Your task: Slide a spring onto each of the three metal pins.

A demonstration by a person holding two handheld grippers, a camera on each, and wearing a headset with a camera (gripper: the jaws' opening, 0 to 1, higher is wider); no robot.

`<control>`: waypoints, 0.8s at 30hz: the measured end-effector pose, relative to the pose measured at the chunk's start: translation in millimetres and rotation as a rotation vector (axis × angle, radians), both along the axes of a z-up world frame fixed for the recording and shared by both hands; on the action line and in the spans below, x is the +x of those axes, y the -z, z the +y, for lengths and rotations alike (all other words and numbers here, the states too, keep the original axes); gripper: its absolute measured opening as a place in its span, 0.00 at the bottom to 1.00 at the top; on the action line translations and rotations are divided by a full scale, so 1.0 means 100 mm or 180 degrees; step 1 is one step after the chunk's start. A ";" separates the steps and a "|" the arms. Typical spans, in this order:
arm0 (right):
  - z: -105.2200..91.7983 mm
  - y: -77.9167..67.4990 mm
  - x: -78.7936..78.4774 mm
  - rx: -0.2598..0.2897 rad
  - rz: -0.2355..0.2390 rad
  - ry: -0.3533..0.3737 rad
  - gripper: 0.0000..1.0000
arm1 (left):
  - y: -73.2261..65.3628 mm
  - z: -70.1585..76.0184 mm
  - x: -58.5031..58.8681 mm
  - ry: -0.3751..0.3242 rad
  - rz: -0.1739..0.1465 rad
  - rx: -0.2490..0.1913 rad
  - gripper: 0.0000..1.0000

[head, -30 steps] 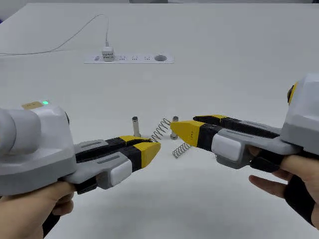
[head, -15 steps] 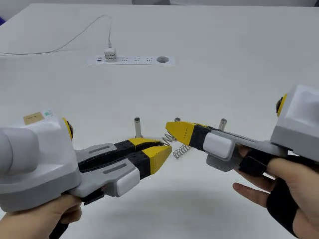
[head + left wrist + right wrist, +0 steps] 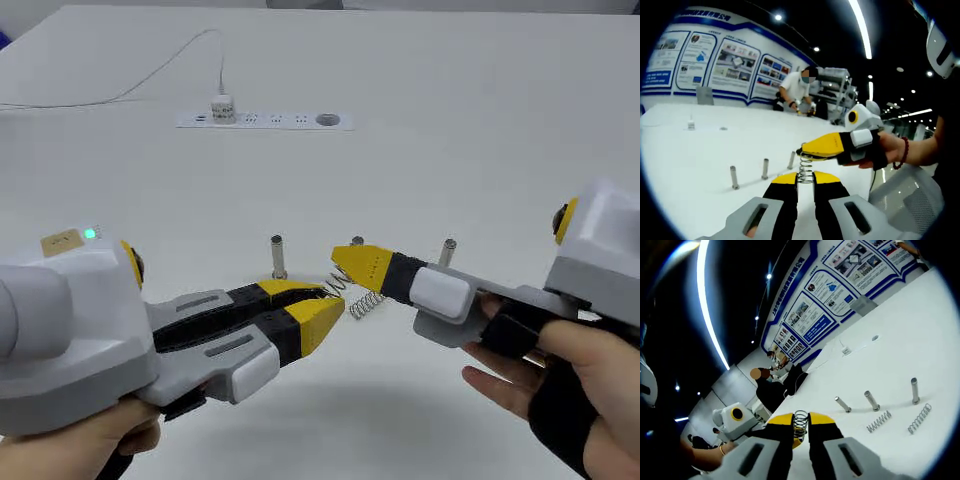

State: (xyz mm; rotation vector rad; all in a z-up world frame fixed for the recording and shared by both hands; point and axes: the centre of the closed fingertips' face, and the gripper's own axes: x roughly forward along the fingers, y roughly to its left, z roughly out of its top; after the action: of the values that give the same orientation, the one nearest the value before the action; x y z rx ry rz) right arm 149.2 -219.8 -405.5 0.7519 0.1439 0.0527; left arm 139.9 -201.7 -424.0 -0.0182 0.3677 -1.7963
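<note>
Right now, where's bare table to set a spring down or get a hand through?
Free: the wide table between the power strip and the three pins, and the near patch between the two hands. Crowded: the middle, where the left gripper and right gripper meet on one held spring, with two loose springs lying by the pins.

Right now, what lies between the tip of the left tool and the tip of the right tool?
One spring, seen in the left gripper view, spans from the left tool to the right tool; both seem to grip it.
</note>
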 end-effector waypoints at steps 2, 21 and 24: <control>0.03 -0.01 0.02 -0.0085 -0.0003 -0.0041 0.11 | 0.01 0.01 0.00 0.0001 -0.0049 0.0016 0.11; 0.00 0.02 0.25 -0.1092 0.0254 -0.0251 0.11 | 0.22 0.06 0.12 -0.0103 -0.0666 0.0333 0.19; -0.03 0.01 0.31 -0.1221 0.0265 -0.0258 0.11 | 0.28 0.07 0.15 -0.0123 -0.0721 0.0435 0.20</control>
State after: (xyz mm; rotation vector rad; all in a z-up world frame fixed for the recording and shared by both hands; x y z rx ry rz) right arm 180.2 -222.8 -407.0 0.3653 0.2557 0.0685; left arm 155.2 -194.4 -451.9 0.2703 0.3241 -1.7108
